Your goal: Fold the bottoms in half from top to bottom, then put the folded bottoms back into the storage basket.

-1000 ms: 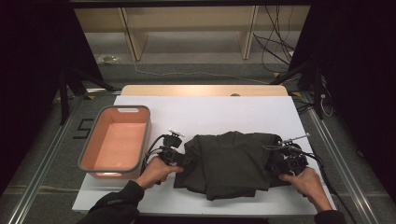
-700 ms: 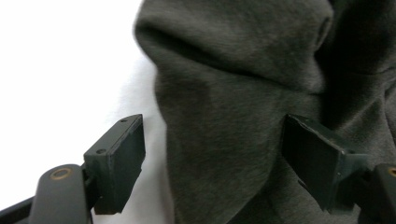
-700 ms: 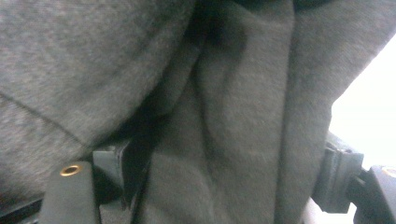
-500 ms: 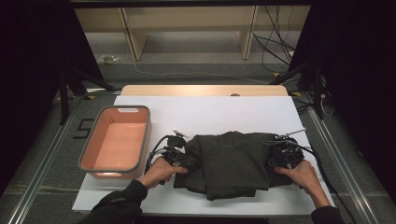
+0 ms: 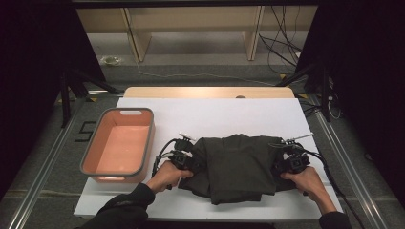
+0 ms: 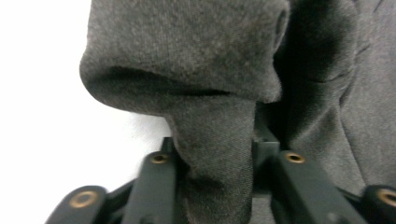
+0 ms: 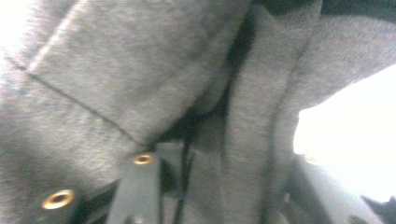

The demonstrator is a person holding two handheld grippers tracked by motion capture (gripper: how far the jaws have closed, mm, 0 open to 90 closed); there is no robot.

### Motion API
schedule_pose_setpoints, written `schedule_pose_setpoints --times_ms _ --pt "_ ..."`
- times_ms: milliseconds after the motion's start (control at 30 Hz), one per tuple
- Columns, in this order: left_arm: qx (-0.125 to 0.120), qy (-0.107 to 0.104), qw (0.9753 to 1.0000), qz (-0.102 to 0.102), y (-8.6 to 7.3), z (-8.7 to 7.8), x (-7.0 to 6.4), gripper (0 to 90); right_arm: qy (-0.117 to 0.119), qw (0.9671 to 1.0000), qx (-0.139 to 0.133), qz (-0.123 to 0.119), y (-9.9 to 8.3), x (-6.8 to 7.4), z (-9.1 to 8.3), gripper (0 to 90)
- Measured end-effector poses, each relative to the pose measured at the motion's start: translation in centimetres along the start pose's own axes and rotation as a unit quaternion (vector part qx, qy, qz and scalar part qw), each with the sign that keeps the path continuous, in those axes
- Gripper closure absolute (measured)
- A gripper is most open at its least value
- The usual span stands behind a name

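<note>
Gripping dark garment [image 5: 239, 164] | fold between left fingers [image 6: 154, 186] | right likely same

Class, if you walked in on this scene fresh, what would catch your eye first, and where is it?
First, the dark folded garment at the near middle of the white table, with the left gripper and right gripper at its two side edges. In the left gripper view a fold of cloth sits between the black fingers. Next, the empty orange bin lying to the garment's left.
</note>
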State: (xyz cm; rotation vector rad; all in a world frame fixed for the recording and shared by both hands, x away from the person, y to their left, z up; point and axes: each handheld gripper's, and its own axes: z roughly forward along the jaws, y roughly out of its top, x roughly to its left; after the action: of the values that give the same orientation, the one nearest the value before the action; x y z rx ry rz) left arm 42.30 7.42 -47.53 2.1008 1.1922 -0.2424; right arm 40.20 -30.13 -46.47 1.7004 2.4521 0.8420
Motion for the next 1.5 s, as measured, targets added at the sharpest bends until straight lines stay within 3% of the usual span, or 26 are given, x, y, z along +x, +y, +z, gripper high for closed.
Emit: schedule_pose_setpoints --times_ms 100,200,467,800,1167,1500 --pt "-0.002 -0.004 1.0 0.001 0.0 -0.2 -0.2 75.9 0.013 0.9998 -0.006 0.013 0.0 0.1 -0.2 80.0" --pt "-0.006 -0.011 0.9999 -0.001 0.1 -0.4 -0.2 76.8 0.015 0.9998 -0.009 0.012 -0.1 0.3 -0.2 84.3" --pt "-0.013 -0.028 0.9995 -0.001 0.4 -1.4 -0.5 77.6 0.036 0.9988 -0.023 0.025 -0.2 0.8 -0.9 85.5" --pt "-0.036 -0.048 0.9982 0.002 1.0 -3.9 -0.8 78.4 0.063 0.9962 -0.054 0.025 -0.2 2.8 -2.4 85.8" --pt "-0.065 -0.059 0.9961 0.0 1.9 -6.5 -0.4 78.5 0.083 0.9903 -0.109 0.021 0.8 4.6 -4.0 85.9" --pt "-0.086 -0.067 0.9941 0.001 2.6 -9.0 0.0 78.5 0.103 0.9846 -0.139 0.025 2.1 5.8 -4.7 86.0"
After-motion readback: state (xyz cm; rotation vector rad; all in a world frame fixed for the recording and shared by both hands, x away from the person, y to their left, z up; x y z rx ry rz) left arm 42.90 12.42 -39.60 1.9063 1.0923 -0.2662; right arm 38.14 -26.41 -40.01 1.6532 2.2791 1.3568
